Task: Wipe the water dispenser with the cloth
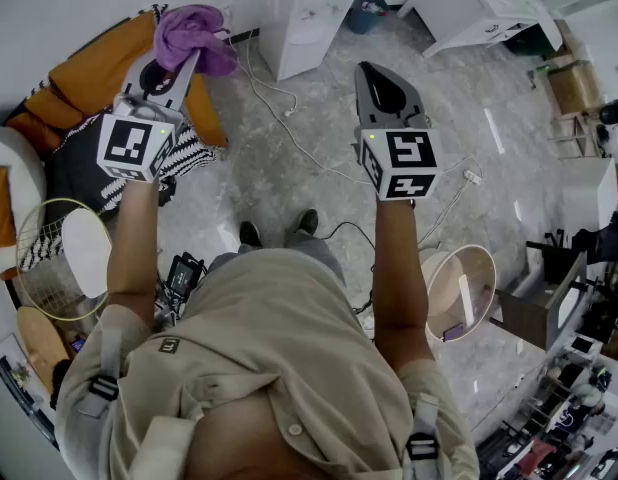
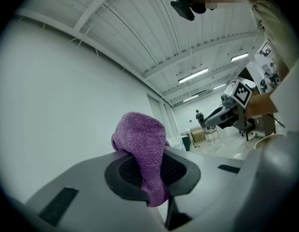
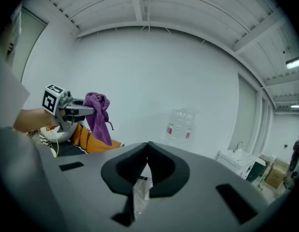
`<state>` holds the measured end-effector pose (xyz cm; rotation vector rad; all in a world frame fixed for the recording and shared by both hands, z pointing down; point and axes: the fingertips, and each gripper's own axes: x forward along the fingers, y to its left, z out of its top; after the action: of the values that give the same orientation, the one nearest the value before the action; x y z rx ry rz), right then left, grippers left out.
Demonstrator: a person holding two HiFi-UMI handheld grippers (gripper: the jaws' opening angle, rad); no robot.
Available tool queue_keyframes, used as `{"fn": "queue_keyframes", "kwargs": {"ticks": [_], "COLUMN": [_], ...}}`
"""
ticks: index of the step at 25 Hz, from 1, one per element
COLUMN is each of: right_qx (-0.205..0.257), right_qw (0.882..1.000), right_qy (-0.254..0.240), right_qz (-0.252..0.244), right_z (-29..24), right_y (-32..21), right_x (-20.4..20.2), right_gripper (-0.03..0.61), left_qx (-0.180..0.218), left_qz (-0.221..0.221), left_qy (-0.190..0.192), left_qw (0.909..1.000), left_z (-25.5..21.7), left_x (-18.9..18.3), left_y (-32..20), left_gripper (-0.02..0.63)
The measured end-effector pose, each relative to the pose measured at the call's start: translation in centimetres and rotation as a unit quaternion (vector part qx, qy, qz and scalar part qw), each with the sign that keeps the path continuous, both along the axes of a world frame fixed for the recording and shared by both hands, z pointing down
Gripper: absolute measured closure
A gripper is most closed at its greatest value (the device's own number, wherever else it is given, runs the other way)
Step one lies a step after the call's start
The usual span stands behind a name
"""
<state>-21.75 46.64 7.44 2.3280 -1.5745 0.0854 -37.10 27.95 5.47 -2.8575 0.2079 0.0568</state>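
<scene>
A purple cloth (image 1: 194,33) hangs bunched from my left gripper (image 1: 189,65), which is shut on it and held up at the left. In the left gripper view the cloth (image 2: 142,151) fills the gap between the jaws of that gripper (image 2: 156,153). My right gripper (image 1: 374,70) is raised at the right, shut with nothing in it; its tips meet in the right gripper view (image 3: 148,146). Past them a clear water bottle (image 3: 181,124) stands against the white wall, with the dispenser's body hidden behind the jaws. The left gripper (image 3: 84,109) and cloth (image 3: 97,116) show at the left there.
Orange cushions (image 1: 99,68) lie on the floor left of the cloth. White cables (image 1: 289,108) cross the marble floor between the grippers. A white cabinet (image 1: 304,13) and a white desk (image 1: 479,3) stand ahead. A round wire frame (image 1: 59,258) and a round tub (image 1: 459,288) flank the person.
</scene>
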Motion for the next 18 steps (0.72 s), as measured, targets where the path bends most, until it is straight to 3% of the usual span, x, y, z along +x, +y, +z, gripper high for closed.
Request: {"fn": "queue_keyframes", "kwargs": {"ticks": [18], "right_qx": [-0.001], "right_qw": [1.0], "right_qy": [-0.012], "right_qz": [0.01], "right_z": [-0.1], "right_y": [-2.4], "right_x": [-0.1], "right_gripper": [0.552], "left_qx": [-0.012], "left_qz": [0.016], "left_qy": [0.0], "left_qw": [0.9998], "left_z": [0.3], "left_x": [0.6], "left_y": [-2.7], "left_gripper": [0.555]}}
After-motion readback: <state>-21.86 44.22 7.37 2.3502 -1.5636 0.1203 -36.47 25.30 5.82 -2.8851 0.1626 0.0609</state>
